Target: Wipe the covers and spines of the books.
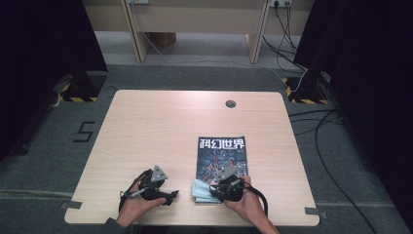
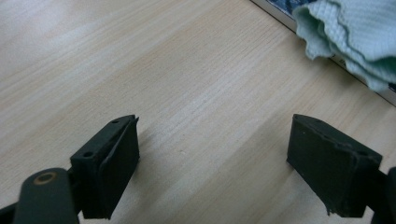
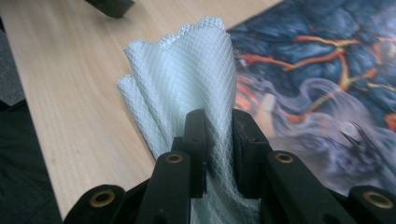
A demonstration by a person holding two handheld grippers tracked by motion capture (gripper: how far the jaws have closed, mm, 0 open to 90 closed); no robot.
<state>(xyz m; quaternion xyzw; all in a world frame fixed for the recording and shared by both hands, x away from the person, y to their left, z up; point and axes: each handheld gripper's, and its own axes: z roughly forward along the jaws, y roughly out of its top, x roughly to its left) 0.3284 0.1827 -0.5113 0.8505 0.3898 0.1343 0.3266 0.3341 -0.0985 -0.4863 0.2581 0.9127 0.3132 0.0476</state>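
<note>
Pale green cloth (image 3: 187, 84) sat pinched in the right gripper (image 3: 219, 135) over the magazine (image 3: 327, 93); left gripper (image 2: 215, 168) gaped wide, empty

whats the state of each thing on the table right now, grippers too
cloth: folded, pinched by the right gripper, lying half on the magazine's near left corner
magazine: closed, flat on the table, cover up
left gripper: open, nothing between its jaws, low over bare wood
right gripper: shut on the cloth
table: bare light wood apart from these things
</note>
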